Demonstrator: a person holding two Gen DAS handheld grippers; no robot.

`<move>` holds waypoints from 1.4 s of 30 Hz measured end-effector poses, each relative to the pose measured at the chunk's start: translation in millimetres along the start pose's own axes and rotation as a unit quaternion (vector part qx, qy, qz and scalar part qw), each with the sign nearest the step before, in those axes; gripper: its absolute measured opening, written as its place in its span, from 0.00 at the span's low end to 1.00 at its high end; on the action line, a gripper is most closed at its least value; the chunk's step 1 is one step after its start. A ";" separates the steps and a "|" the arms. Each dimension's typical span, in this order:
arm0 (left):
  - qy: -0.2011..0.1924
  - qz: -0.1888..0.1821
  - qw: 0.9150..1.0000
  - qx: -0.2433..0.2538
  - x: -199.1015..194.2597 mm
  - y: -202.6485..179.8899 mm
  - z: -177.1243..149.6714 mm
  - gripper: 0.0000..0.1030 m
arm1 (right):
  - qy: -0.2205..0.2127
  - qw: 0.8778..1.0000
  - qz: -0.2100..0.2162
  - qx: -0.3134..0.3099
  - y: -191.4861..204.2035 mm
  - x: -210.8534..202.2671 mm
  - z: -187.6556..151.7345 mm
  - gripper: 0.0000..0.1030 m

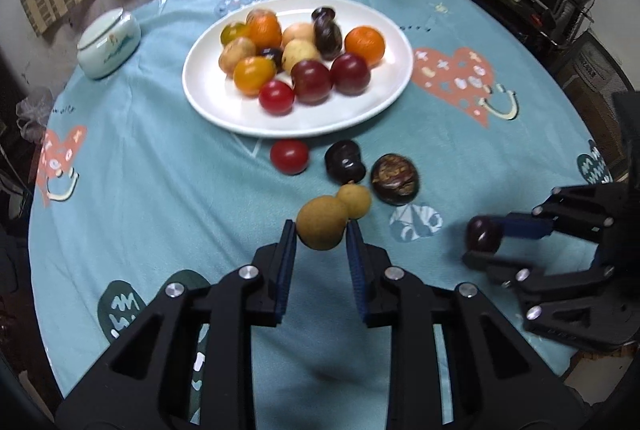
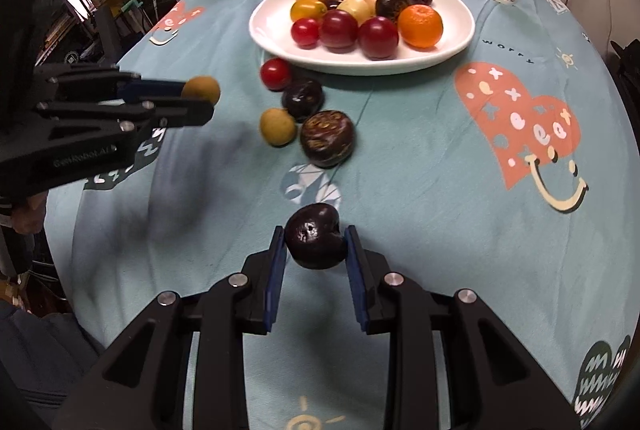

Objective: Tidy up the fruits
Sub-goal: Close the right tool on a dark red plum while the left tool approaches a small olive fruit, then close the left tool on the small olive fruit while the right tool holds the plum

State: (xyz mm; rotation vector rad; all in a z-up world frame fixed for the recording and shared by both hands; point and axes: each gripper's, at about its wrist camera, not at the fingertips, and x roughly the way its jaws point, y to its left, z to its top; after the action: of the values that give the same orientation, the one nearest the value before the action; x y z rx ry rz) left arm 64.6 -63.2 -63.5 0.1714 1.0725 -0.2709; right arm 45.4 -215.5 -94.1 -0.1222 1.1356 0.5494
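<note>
On the round counter (image 1: 160,189) under its teal patterned cloth, the white oval plate (image 1: 224,109) carries piled fruit, while the left hand-held gripper (image 1: 321,236) is clamped on a tan round longan (image 1: 320,228) and the right hand-held gripper (image 2: 316,244) on a dark purple round fruit (image 2: 314,242), both lifted clear of the cloth.

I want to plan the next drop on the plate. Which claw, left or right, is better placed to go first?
Probably the left claw. It grips the tan fruit right behind the loose fruits before the white plate. The right claw, shut on the dark fruit, is farther back.
</note>
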 end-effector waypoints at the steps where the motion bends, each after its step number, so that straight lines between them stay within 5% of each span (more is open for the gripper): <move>1: -0.004 0.000 1.000 0.003 -4.1 -0.8 0.1 0.25 | -0.001 1.000 0.001 0.000 2.4 -0.8 -1.1 0.29; 16: -0.014 -0.007 1.000 -0.001 -15.1 1.7 4.6 0.25 | -0.004 1.000 0.019 0.000 14.1 -1.3 -0.8 0.29; 29: -0.011 0.008 0.996 -0.093 -23.6 72.5 -10.3 0.25 | -0.008 0.999 0.030 0.011 10.9 3.0 3.3 0.29; 42: -0.015 0.006 0.999 -0.042 -33.2 30.5 -22.4 0.25 | -0.011 0.999 0.031 0.010 25.6 -6.2 -11.6 0.29</move>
State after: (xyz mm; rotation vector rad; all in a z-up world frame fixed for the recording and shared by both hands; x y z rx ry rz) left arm 40.0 -23.6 -44.5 0.0980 1.0507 -0.2167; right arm 21.8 -199.8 -89.0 -0.0639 1.1259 0.5929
